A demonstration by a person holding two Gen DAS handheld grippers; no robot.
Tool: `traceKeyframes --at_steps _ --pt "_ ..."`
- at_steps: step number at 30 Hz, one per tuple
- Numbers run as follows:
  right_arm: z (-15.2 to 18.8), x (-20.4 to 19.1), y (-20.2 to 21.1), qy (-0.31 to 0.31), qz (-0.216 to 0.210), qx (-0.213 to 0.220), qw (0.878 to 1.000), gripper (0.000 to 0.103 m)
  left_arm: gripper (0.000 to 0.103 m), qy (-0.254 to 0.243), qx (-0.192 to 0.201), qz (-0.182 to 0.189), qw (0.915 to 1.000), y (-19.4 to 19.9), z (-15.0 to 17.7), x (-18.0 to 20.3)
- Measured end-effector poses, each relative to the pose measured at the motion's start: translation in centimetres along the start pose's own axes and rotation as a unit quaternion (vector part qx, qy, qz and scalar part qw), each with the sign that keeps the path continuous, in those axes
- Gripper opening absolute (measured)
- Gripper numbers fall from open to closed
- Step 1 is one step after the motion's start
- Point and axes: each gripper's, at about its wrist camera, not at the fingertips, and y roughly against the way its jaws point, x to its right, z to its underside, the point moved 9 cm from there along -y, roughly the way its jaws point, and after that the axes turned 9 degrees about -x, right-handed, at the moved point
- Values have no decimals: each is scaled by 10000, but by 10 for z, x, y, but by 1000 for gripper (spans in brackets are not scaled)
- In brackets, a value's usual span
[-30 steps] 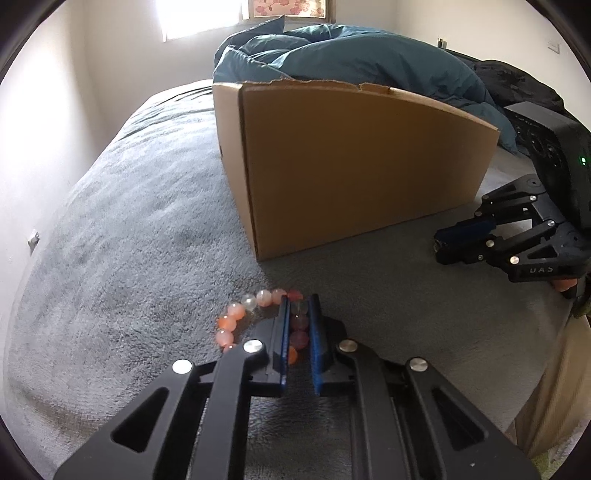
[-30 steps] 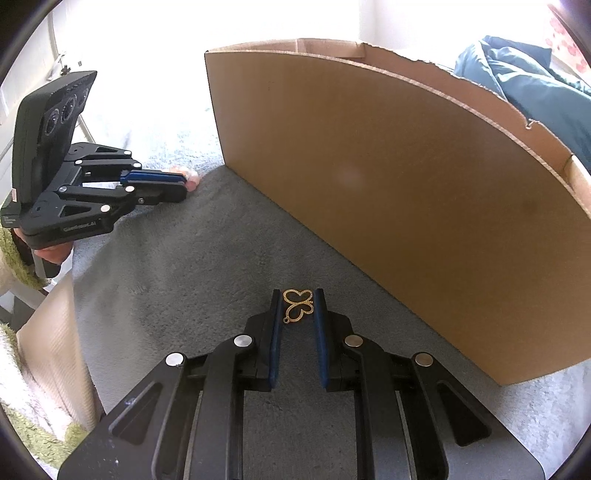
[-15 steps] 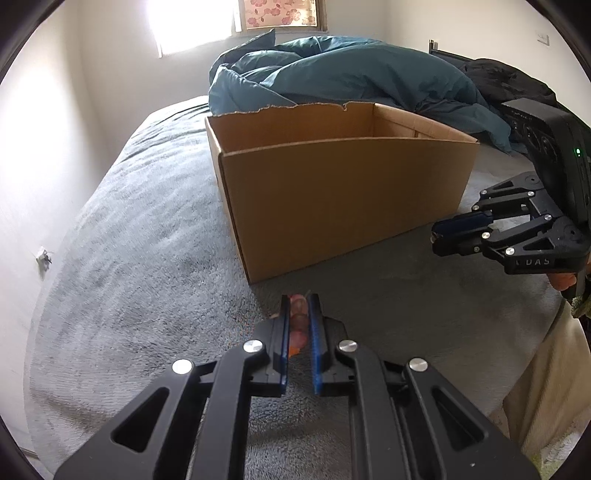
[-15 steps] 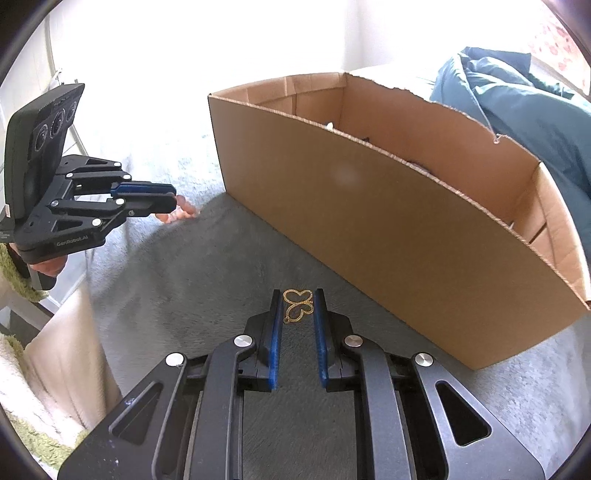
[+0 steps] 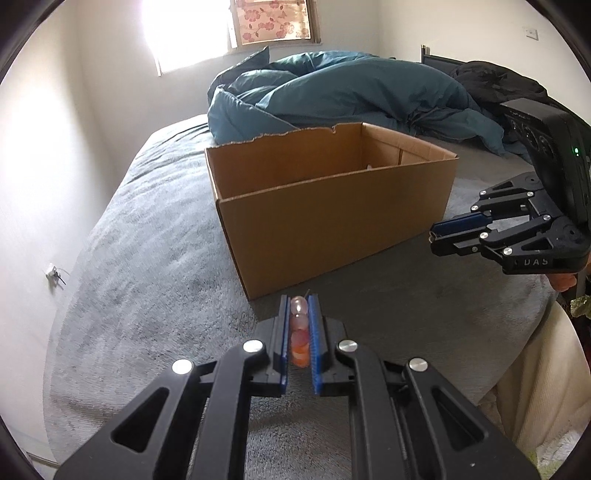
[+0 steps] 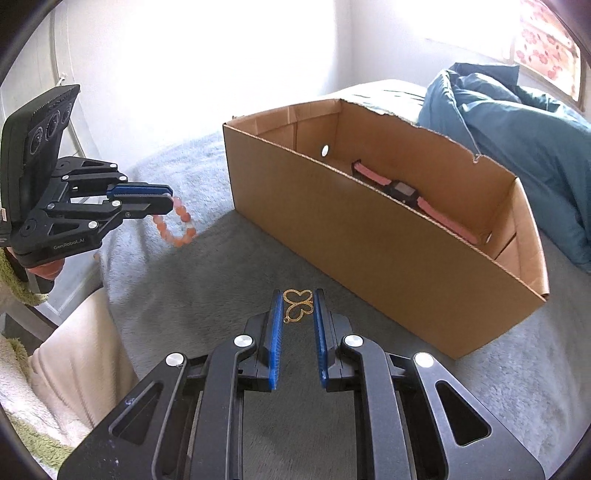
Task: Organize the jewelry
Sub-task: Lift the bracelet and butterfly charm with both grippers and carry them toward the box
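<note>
Both grippers lifted off bed. Left gripper (image 5: 299, 332) pinches beads (image 6: 174, 225); right gripper (image 6: 297, 325) pinches charm (image 6: 297, 304). Loose charm may slip before box (image 6: 388, 236).

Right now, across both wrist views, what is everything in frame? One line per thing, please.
Cardboard box: one, brown, open-topped, on the bed.
Watch: one, pink strap with a dark face, inside the box.
Bead bracelet: one, orange-pink, hanging from the left hand-held gripper, clear of the bed.
Butterfly pendant: one, gold, held at the tips of the right hand-held gripper.
Bed cover: one, grey, plush.
Duvet: one, teal, bunched beyond the box.
Window: one, floral blind, back wall.
Left hand-held gripper: black with blue pads, shut on the bracelet.
Right hand-held gripper: same, shut on the pendant.
</note>
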Motion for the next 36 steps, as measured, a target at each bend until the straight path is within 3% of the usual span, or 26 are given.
traceKeyframes --at_steps 36 --pt "6 -16 59 59 141 452 9989 14 9 -41 331 -322 9989 62 -4 16"
